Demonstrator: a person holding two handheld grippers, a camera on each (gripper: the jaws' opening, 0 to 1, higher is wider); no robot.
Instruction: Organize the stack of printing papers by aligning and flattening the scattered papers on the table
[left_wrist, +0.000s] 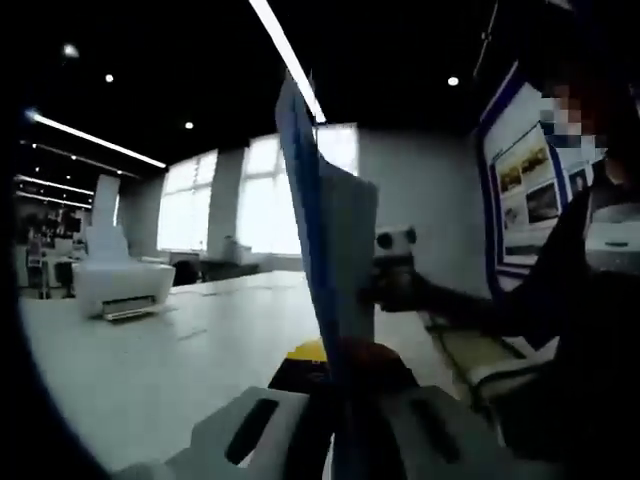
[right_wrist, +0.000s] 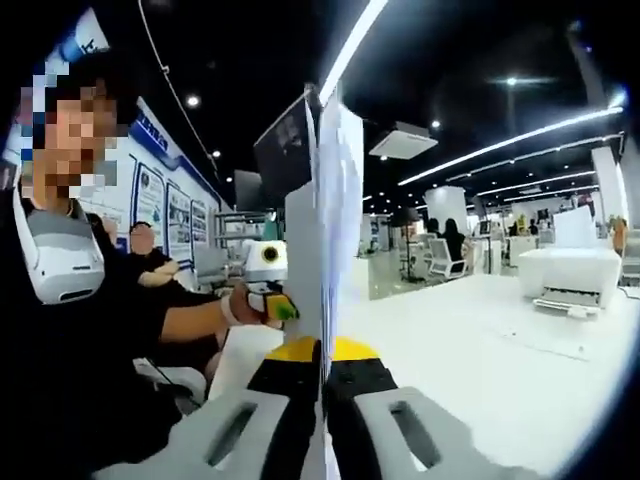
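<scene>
The stack of papers (right_wrist: 335, 240) is white, with a blue edge in the left gripper view (left_wrist: 305, 200). Below it, the right gripper (right_wrist: 322, 400) has pale grey jaws with black inner faces and a yellow patch at the base of the papers. The left gripper (left_wrist: 335, 420) is the same grey, with yellow and red beside the papers. The surface (right_wrist: 500, 340) is white, as is the printer (right_wrist: 570, 275) on it. The person's sleeve (right_wrist: 90, 330) is black. The wall posters (left_wrist: 525, 180) behind the papers are white with blue borders.

place: probably open-plan office | cues: printer (right_wrist: 568, 277), office chairs (right_wrist: 446, 262), wall posters (left_wrist: 527, 185), strip lights (right_wrist: 510, 142)
</scene>
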